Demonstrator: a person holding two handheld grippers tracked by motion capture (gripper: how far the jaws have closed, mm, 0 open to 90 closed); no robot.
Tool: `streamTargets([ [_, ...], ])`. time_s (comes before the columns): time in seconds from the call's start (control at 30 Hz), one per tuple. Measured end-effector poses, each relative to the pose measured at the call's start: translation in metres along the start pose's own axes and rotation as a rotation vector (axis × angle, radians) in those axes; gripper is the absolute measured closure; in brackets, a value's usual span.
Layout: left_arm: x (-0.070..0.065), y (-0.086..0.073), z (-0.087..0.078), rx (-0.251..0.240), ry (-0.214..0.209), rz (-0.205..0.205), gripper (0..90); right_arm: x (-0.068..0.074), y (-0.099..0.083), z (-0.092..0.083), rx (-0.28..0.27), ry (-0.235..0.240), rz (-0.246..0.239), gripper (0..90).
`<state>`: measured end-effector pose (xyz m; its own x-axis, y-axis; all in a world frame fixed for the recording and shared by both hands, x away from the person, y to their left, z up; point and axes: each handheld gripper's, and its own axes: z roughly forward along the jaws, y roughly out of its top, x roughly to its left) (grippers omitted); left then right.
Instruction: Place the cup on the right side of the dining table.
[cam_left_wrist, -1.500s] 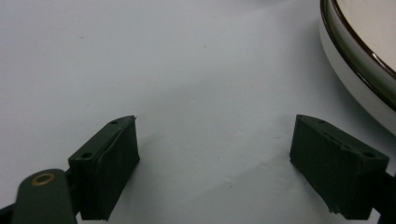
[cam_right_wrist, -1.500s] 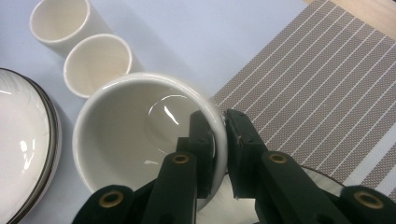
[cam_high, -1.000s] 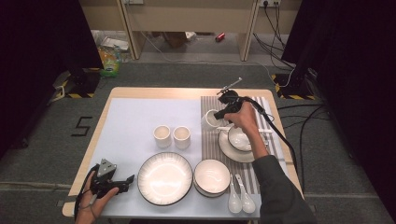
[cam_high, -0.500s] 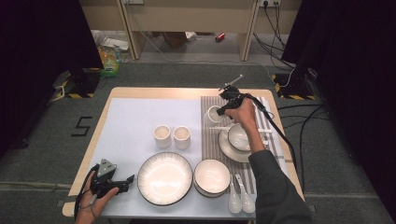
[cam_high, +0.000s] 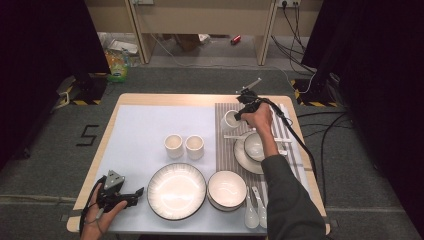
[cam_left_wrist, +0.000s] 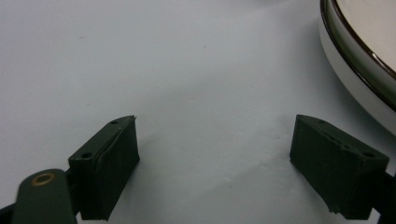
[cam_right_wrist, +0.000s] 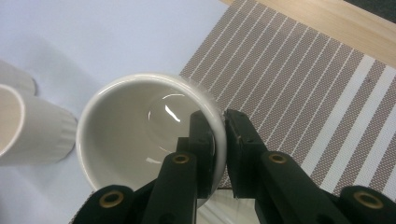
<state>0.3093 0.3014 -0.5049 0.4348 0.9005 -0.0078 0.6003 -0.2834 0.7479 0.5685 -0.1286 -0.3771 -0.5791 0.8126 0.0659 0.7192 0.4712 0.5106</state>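
Observation:
My right gripper is shut on the rim of a white cup, one jaw inside it and one outside. In the high view that cup hangs over the far end of the striped placemat, under the right gripper. Two more white cups stand side by side on the pale mat. My left gripper rests at the table's near left corner, open and holding nothing; in its own view its jaws lie wide apart on the white mat beside the large plate.
A big white plate and a bowl sit at the near edge, with two spoons to their right. A small bowl on a saucer lies on the placemat under the right forearm. Cables trail off the table's right side.
The right gripper has carried the white cup a little toward the far end of the placemat. The left gripper has stayed put.

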Motion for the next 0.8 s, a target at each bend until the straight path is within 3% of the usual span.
streamTargets([
  [0.33, 0.000, 0.000, 0.000, 0.000, 0.001, 0.000, 14.3, -0.008, 0.005, 0.014, 0.018, -0.041, 0.052, 81.4],
  [0.8, 0.000, 0.000, 0.000, -0.001, 0.003, 0.002, 14.4, -0.011, 0.009, 0.036, 0.049, -0.070, 0.085, 81.5],
])
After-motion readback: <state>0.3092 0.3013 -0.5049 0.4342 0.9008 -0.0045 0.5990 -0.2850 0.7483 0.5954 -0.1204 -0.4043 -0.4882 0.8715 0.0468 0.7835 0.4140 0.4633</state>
